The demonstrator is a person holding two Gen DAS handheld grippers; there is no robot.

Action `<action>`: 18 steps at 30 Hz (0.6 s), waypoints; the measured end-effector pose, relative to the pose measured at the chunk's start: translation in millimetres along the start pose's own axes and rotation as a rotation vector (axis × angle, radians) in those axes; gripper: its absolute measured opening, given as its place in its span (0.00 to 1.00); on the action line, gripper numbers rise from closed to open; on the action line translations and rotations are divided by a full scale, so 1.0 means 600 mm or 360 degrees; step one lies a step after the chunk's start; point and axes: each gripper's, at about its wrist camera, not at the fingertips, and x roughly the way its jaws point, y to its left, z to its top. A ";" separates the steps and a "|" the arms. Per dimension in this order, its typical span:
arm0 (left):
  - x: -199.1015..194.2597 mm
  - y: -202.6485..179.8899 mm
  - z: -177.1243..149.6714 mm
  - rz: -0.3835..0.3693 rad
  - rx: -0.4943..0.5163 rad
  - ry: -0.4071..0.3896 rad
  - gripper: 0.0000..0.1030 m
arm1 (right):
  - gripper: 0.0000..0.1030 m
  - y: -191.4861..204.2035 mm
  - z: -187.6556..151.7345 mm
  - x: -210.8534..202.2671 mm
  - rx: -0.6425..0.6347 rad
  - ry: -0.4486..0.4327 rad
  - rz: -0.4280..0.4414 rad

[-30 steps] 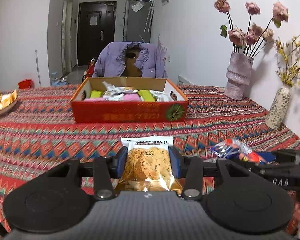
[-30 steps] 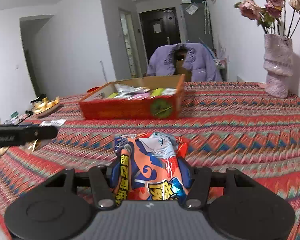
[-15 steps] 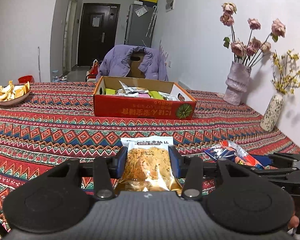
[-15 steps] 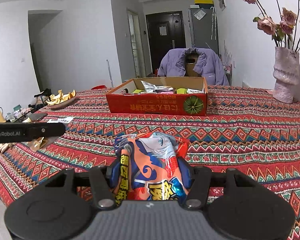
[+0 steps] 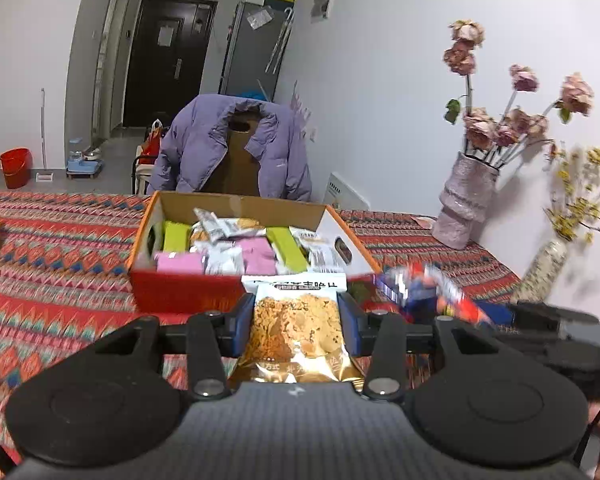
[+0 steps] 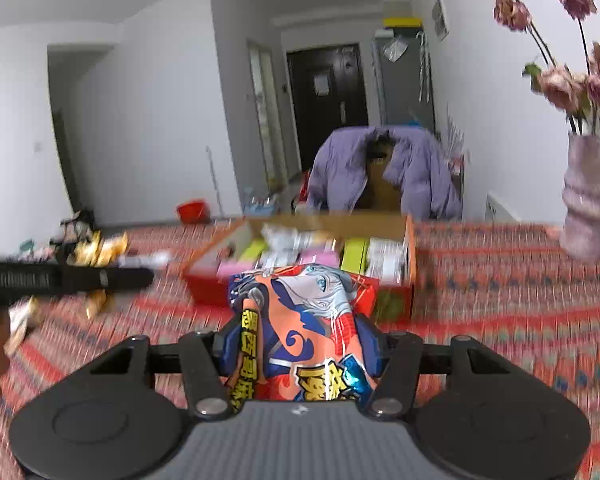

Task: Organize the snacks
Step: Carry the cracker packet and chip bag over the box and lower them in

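Left wrist view: the left claw [image 5: 296, 322] is clamped on a clear-fronted snack pack [image 5: 296, 328], both blue pads pressed to its sides. Its white header strip carries dark Chinese characters, partly cut off by the strip's edge; the gold lower seam bears more characters, too small to read. Beyond the pack stands an open red cardboard box [image 5: 180, 292] on the patterned surface [image 5: 52, 264], filled with pink, green and white wrapped snacks. The pack's header overlaps the box's near wall in this view. At right, the right claw [image 5: 432, 300] shows blurred, carrying a red and blue packet [image 5: 432, 290]. A purple jacket [image 5: 204, 148] hangs over a chair behind the box, and a pale vase [image 5: 466, 204] of dried roses stands by the wall.

Right wrist view: the right claw [image 6: 298, 338] grips the red and blue packet [image 6: 300, 320], printed with a cartoon face with silver hair and blue eyes. Large yellow Chinese characters run down its left side and across its lower edge; they are legible as characters but creased. The red box [image 6: 208, 284] lies just beyond, blurred. At left, the side of the left claw [image 6: 68, 278] shows white lettering, smeared and not readable here.
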 end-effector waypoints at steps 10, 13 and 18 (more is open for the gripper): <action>0.234 -0.003 0.130 0.0090 0.0060 0.0145 0.44 | 0.54 -0.092 0.156 0.222 0.0086 0.0047 -0.0020; 0.310 0.015 0.146 0.0117 0.0012 0.0239 0.44 | 0.54 -0.117 0.172 0.300 0.0102 0.0127 -0.0059; 0.421 0.037 0.145 0.0176 -0.0023 0.0370 0.44 | 0.54 -0.144 0.174 0.420 0.0108 0.0268 -0.0136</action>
